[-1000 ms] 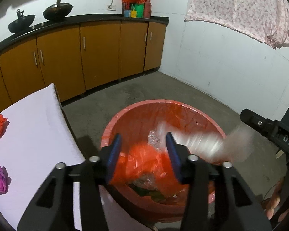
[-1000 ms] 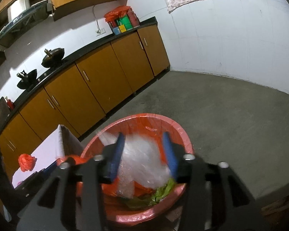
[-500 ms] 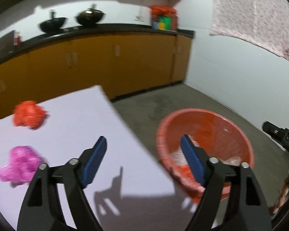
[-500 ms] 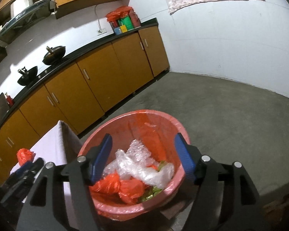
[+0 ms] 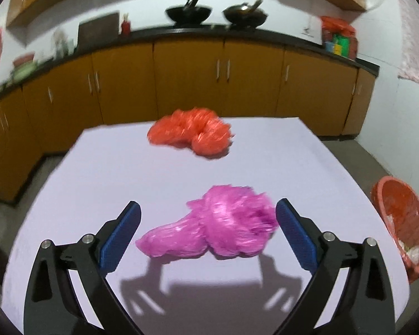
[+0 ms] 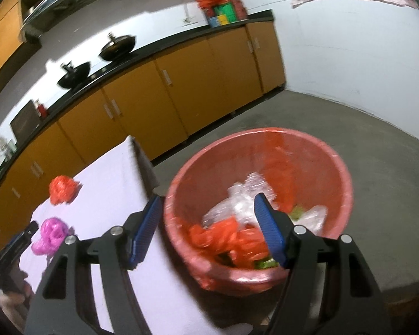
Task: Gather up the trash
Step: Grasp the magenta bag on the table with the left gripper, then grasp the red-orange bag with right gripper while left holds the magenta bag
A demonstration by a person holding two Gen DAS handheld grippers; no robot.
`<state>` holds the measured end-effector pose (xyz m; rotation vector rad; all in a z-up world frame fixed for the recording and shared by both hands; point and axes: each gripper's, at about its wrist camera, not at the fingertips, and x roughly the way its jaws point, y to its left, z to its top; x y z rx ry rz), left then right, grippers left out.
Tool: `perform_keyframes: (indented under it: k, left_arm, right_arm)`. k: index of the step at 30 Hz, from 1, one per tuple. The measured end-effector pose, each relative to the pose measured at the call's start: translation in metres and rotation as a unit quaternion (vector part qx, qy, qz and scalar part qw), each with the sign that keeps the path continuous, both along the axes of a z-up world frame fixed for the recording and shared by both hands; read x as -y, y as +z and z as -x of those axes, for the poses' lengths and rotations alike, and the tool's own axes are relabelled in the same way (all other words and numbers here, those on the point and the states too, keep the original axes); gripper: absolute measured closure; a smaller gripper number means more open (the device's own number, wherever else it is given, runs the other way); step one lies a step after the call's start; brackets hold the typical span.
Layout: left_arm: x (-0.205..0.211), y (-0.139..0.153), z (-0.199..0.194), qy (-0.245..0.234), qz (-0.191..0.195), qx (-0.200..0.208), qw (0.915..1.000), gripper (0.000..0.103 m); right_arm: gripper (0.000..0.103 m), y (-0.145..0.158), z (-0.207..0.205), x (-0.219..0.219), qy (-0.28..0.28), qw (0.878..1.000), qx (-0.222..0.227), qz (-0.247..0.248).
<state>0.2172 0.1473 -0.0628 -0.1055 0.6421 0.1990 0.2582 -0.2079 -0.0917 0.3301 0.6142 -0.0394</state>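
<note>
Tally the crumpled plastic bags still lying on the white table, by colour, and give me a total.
Pink crumpled bag: 1
Orange crumpled bag: 1
Total on the table: 2

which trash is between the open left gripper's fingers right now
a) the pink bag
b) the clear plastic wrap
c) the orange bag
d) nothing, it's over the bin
a: in the left wrist view the pink bag lies on the table between the wide-open fingers of the left gripper, untouched, while the orange bag sits farther back.
</note>
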Motion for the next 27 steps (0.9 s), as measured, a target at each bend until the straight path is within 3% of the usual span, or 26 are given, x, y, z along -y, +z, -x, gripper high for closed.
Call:
perform_keyframes:
  k: [6, 7, 9, 13, 17, 27]
  left_arm:
    - [-0.003, -0.016, -0.014, -0.027, 0.009, -0.020, 0.9994, 0.007]
    - [-0.003, -0.019, -0.017, -0.034, 0.012, -0.025, 0.9990, 0.011]
    - [-0.001, -0.026, -0.022, -0.048, 0.018, -0.038, 0.9980, 0.031]
    - [0.002, -0.028, -0.020, -0.068, 0.016, -0.033, 0.9970, 0.047]
    - [-0.003, -0.025, -0.015, -0.066, 0.004, -0.020, 0.9976, 0.075]
    - [-0.062, -0.017, 0.007, -0.005, 0.016, 0.002, 0.9999, 0.081]
  right_arm:
    - [0.035, 0.001, -0.004, -0.033, 0.032, 0.999, -0.007, 0.020]
    - [0.035, 0.002, -0.004, -0.035, 0.034, 0.999, -0.008, 0.022]
    - [0.035, 0.003, -0.007, -0.043, 0.042, 0.999, -0.009, 0.028]
    - [0.035, 0.003, -0.012, -0.056, 0.056, 0.998, -0.011, 0.035]
    - [0.035, 0.002, -0.019, -0.075, 0.077, 0.996, -0.014, 0.039]
    - [0.035, 0.001, -0.043, -0.140, 0.151, 0.987, -0.012, 0.045]
